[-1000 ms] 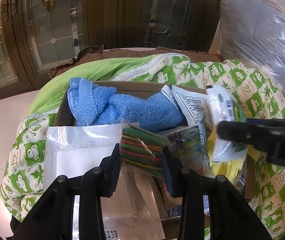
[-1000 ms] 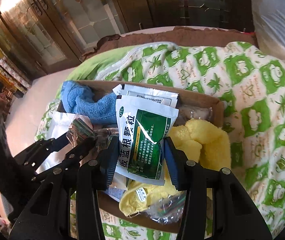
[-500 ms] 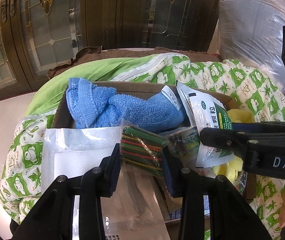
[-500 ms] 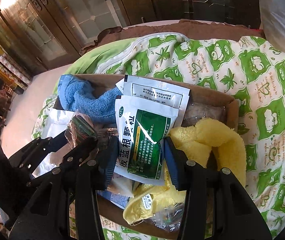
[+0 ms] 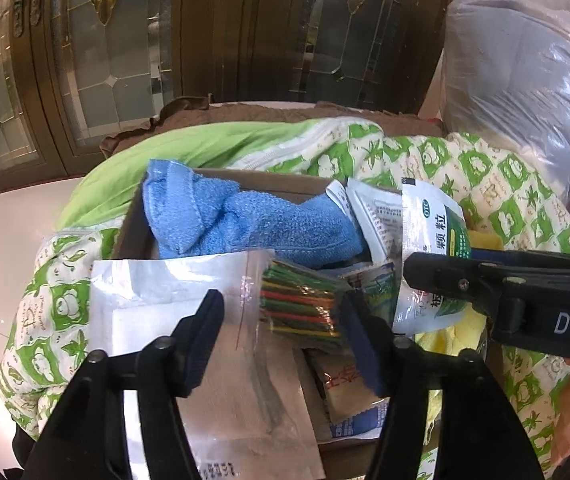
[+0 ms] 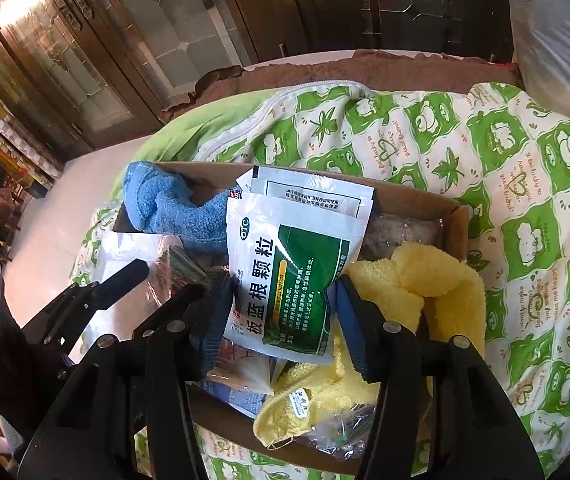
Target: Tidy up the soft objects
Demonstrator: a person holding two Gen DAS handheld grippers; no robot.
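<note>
Since a second ago, both grippers have let go in place: the left gripper [image 5: 281, 336] now has its jaws opening wide around the clear plastic bag of striped coloured sticks [image 5: 301, 304], which touches only the right pad, and the right gripper [image 6: 279, 312] is opening more slowly, its pads just clear of the white-and-green foil medicine sachet [image 6: 285, 272] that stands between them. Going left to right across the shallow brown cardboard box [image 6: 455, 220], which sits on a green-and-white frog-print quilt [image 6: 505, 152]: a flat clear zip bag with a white pad inside [image 5: 157, 304] lies over the near-left corner; behind it a blue terry towel [image 5: 245, 224] is bunched loosely against the far wall; the stick bag leans in the middle; the sachet stands tilted against a second white printed sachet [image 6: 317, 196]; a fluffy yellow cloth [image 6: 425, 280] is heaped at the right. I would judge everything here light. The bags look slick and crinkly, likely to slide out of a light pinch, so taking a sealed edge or the stiff bundle inside seems safest. The towels are limp and will droop; a thick fold near the middle should give the firmest hold.
</note>
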